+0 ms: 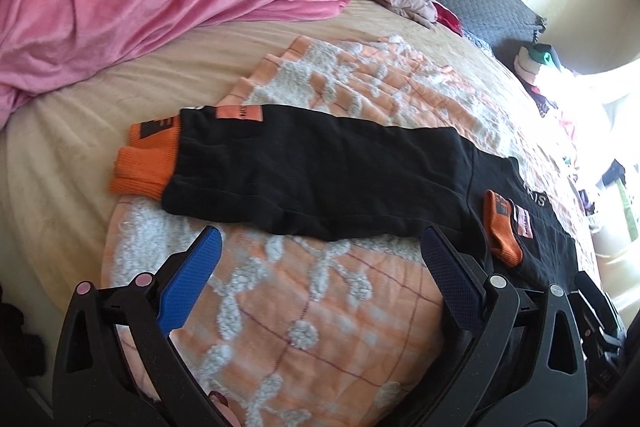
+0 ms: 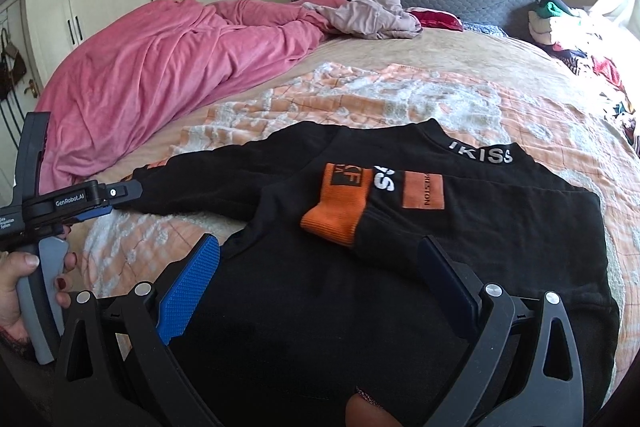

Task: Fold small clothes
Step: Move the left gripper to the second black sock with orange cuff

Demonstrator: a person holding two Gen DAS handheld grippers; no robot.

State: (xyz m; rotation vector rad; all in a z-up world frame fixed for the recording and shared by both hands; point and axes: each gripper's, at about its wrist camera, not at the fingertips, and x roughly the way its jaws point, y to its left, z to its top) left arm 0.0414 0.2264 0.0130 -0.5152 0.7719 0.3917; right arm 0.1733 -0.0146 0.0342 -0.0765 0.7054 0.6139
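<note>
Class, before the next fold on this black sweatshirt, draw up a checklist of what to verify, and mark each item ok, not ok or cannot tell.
1. Left tool open and empty: ok.
2. Right tool open and empty: ok.
3. First sleeve folded across the sweatshirt, orange cuff on the chest: ok.
4. Second sleeve folded in: not ok, it lies stretched out on the blanket.
5. Hem flat: cannot tell, hidden behind the right tool.

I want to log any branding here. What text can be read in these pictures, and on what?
"IKISS": collar of the black sweatshirt.
"PRESTON": orange patch on its sleeve.
"GenRobot.AI": left gripper body.
White letters beside the orange cuff: partly folded, unclear.
Black mark on the cuff, small print on the gripper: too small.
</note>
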